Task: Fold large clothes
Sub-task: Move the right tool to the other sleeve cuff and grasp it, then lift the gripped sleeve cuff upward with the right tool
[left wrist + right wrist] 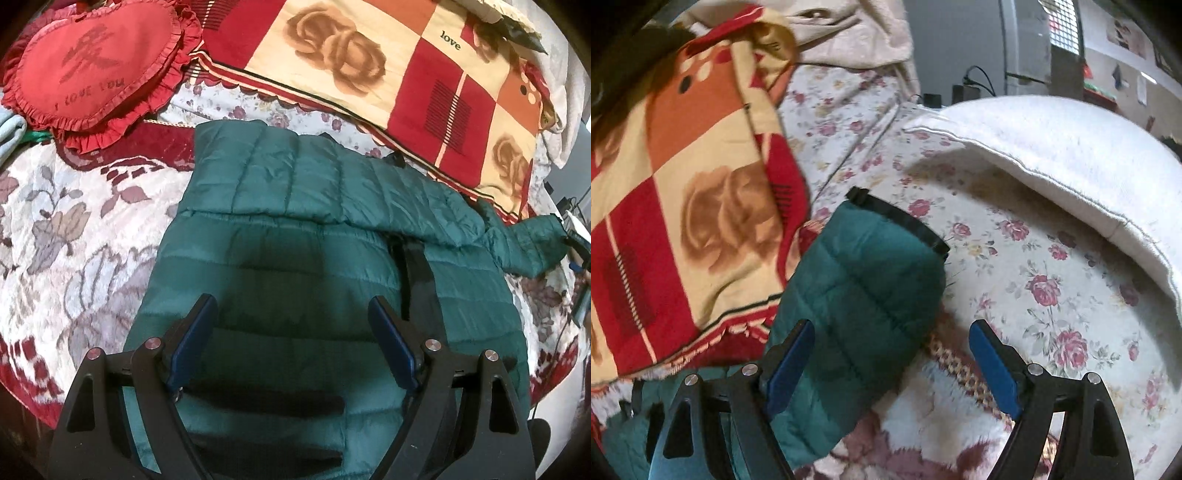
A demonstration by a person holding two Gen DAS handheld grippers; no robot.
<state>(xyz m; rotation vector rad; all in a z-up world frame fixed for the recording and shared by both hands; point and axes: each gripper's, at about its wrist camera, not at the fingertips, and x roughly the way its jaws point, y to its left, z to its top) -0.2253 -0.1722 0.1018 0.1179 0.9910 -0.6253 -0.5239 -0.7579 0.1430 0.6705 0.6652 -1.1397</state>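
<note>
Quilted green puffer jacket [280, 258] in slightly glossy, smooth synthetic cloth. Ruffled heart cushion [92, 70] in matt red fabric. Floral bedspread [74, 236] looked nubby, matt. Left tongs [291, 328]: matt black plastic, blue pads [395, 347], shiny metal rivets [431, 345].

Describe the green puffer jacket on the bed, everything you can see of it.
The green puffer jacket is dark teal, quilted in horizontal channels, with a slightly shiny shell. It lies flat on the floral bedspread, one sleeve folded across its upper part and a dark strip running down its front. The other sleeve stretches out sideways, ending in a black-trimmed cuff beside the patterned blanket. Both open grippers, left and right, hover over it.
</note>
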